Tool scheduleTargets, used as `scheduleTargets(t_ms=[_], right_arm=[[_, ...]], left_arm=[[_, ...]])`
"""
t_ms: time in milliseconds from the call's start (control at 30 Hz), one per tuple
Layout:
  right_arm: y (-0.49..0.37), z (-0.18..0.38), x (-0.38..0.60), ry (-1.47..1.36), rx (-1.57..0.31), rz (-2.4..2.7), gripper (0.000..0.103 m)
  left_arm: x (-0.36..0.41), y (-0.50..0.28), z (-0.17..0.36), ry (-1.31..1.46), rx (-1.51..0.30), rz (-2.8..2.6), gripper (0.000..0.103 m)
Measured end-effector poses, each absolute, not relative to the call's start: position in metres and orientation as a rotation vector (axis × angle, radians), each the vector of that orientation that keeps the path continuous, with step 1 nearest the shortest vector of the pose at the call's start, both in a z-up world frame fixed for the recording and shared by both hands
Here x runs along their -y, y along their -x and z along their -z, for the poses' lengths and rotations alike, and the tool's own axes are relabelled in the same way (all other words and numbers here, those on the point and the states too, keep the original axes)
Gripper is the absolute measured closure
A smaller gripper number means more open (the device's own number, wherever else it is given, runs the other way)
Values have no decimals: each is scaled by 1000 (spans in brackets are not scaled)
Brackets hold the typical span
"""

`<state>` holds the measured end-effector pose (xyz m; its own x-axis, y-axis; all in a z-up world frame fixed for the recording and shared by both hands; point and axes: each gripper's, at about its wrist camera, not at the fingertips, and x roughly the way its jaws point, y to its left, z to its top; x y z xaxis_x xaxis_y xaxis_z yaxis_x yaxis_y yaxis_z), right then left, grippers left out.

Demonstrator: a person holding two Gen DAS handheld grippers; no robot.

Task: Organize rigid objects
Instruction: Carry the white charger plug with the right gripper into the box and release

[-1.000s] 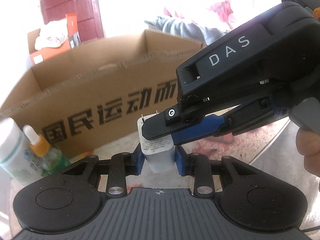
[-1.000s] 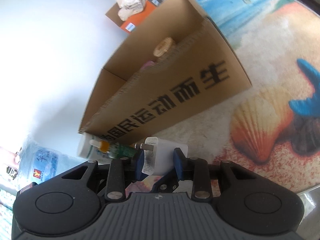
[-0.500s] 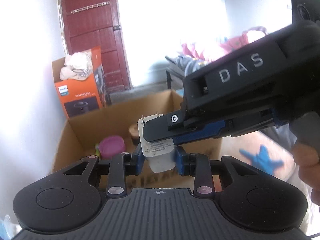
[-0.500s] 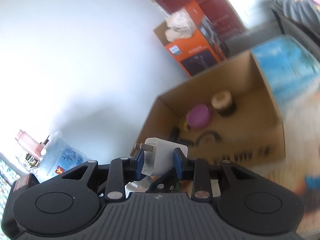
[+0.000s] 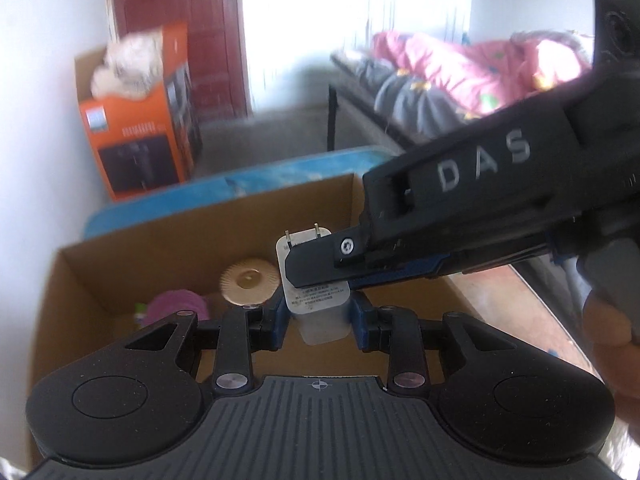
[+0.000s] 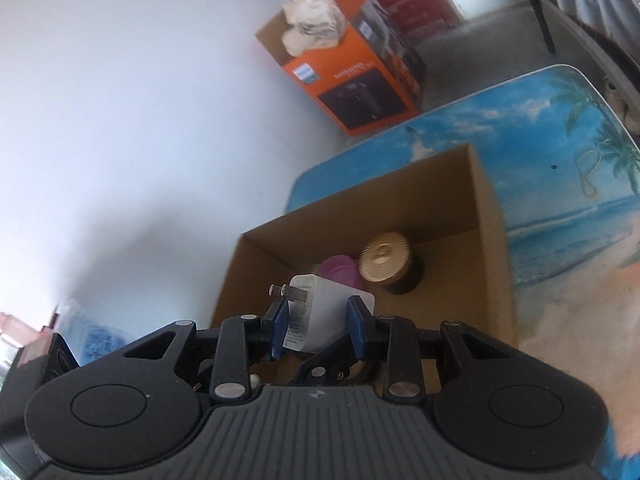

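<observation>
Both tools had risen since a second earlier: the printed front wall of the cardboard box [image 5: 168, 248], which then filled the views, had dropped low enough to show the box's open inside. The white charger [image 5: 316, 304] was gripped at once by both. The left tool [image 5: 319, 314] was clamped on its lower body with blue pads [image 5: 362, 320] at either side, prongs pointing up. The right tool [image 6: 318, 330] was clamped on it too, crossing in from the right in the left wrist view. The charger hung above the box's near part, clear of the floor of the box. Inside sat a round jar with a ribbed tan lid [image 6: 384, 258] and, just beside it, a purple round thing [image 6: 340, 272]. The box stood on the table [image 6: 560, 152], which bore a beach picture. An orange carton [image 5: 136, 136] stood by the wall.
</observation>
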<state>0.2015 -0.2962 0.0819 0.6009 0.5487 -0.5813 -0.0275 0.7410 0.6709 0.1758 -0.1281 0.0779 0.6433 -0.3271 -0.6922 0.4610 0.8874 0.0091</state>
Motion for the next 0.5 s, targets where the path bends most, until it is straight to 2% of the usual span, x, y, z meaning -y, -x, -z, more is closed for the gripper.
scheduleTargets(t_ms=[200,500], right_arm=[[-237,-65,297,-556,-940,-304,67],[-259,-64,290,-391,-965,-274,67]], left_arm=[[136,-219,-55,-156,-870,439,72],[144,-245,-54,-114,-949,432,72]])
